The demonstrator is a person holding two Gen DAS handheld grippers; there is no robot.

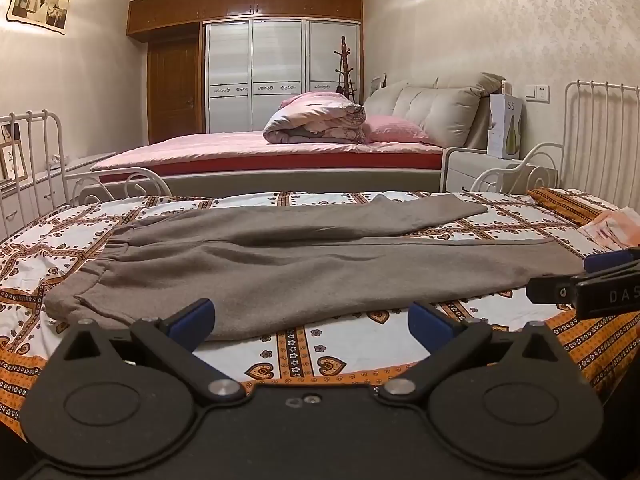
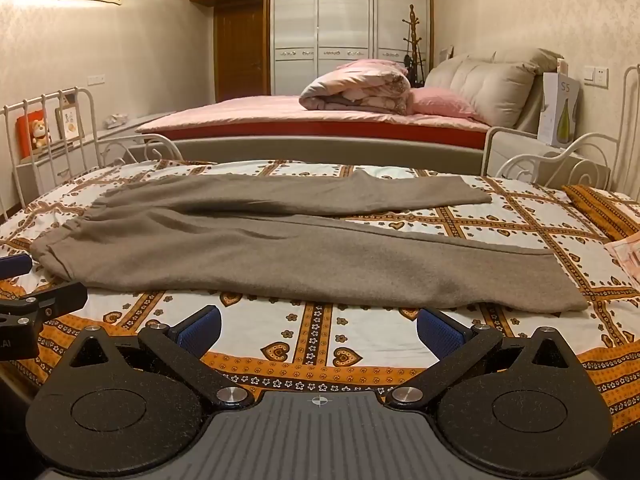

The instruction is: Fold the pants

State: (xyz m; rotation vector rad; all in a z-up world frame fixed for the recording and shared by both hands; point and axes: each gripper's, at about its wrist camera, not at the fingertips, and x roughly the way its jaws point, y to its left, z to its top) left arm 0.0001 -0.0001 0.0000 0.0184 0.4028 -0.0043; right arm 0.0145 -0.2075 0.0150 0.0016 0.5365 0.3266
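patterned bedspread (image 2: 320,344), grey pants (image 2: 280,256) spread flat, left gripper (image 1: 311,320) and right gripper (image 2: 319,326) both spread, empty

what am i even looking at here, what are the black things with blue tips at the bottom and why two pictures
Those black things are two hand-held grippers a person carries, one per hand. Each has a wide-angle camera looking forward along its fingers, hence two pictures. One view is from the left gripper, the other from the right gripper. The blue pads are the fingertips. Both grippers are open and hold nothing. In front of them, grey pants lie spread flat on a bed with an orange-and-white patterned sheet, waistband to the left, legs to the right. A pink bed stands behind.
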